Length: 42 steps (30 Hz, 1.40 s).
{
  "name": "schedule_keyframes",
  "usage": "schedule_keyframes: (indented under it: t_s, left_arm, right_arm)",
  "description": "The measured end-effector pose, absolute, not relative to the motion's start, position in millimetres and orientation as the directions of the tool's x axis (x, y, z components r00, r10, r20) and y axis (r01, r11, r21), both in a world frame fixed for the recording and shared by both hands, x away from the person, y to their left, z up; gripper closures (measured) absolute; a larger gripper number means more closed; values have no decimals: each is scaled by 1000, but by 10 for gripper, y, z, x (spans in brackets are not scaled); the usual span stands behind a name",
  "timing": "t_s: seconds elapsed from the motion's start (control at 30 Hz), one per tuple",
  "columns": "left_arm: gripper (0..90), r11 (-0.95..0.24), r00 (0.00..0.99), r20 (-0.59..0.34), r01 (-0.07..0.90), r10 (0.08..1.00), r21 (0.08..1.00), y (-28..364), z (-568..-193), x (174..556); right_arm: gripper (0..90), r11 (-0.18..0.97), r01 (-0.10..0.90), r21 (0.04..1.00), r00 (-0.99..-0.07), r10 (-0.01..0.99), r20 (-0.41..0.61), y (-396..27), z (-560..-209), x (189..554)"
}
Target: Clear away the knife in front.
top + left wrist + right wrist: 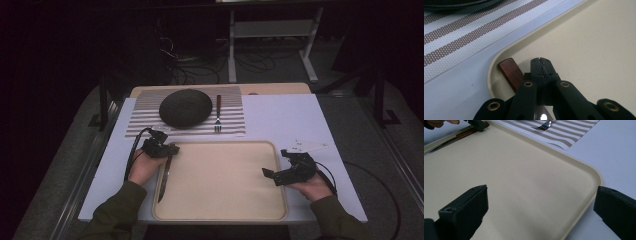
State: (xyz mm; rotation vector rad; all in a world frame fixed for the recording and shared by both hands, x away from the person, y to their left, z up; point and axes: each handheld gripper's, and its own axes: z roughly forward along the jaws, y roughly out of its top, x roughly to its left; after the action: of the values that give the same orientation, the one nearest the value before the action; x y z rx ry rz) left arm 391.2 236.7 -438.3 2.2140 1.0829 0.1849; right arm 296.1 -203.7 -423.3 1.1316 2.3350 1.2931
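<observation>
Tray [220,210]: left hand-held gripper [541,62] closed above knife [510,72]

My knife [510,72] has a reddish-brown wooden handle; my tray [225,210] is cream, the placemat [145,117] brown-and-white striped, the bowl [185,107] dark, the worktop [285,120] pale.

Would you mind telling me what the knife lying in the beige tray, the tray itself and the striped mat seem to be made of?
The knife looks like a reddish-brown wooden handle, with visible grain and a satin sheen, on a shiny metal blade. The beige tray is probably moulded plastic: matte, faintly speckled, with a rounded raised rim. The striped mat appears woven, perhaps vinyl mesh; a fine grid of holes shows in its weave.
</observation>
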Motion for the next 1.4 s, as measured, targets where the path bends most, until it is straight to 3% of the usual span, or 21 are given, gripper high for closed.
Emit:
schedule_keyframes:
  t_s: [0.6, 1.4]
  left_arm:
    - [485, -428, 701, -146, 572, 698, 700, 2444, -4180, 3775]
    - [195, -454, 741, -90, 497, 665, 739, 2802, -4127, 3465]
  right_arm:
    - [0, 302, 515, 802, -664, 732, 151, -2059, -4230, 2966]
    - [0, 304, 521, 798, -662, 734, 152, -2057, -4236, 2975]
